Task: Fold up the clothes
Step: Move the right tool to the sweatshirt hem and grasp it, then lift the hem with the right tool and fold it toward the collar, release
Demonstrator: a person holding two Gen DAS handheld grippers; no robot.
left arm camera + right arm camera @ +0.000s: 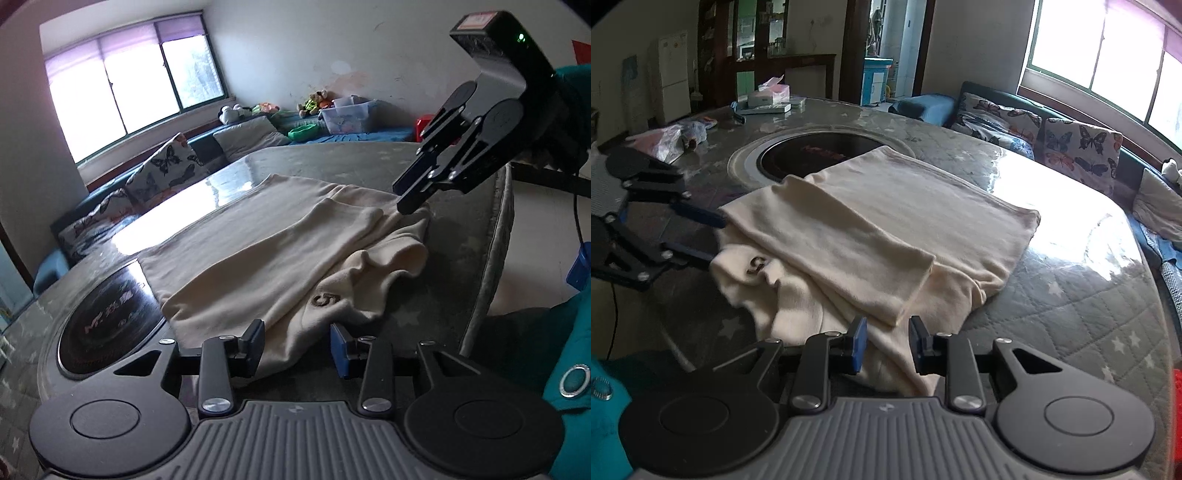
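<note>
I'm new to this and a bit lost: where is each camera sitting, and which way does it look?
Left wrist: on the left gripper, facing the window; the right gripper and a teal sleeve show.
Right wrist: on the right gripper, facing a doorway; the left gripper shows.
Shared: cream garment on the round table.

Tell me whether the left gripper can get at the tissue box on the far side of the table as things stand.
Probably not. The left gripper sits at the near edge of the cream garment, and the tissue box lies far across the table, beyond the round cooktop. Nothing blocks the path; it is simply a long stretch.
</note>
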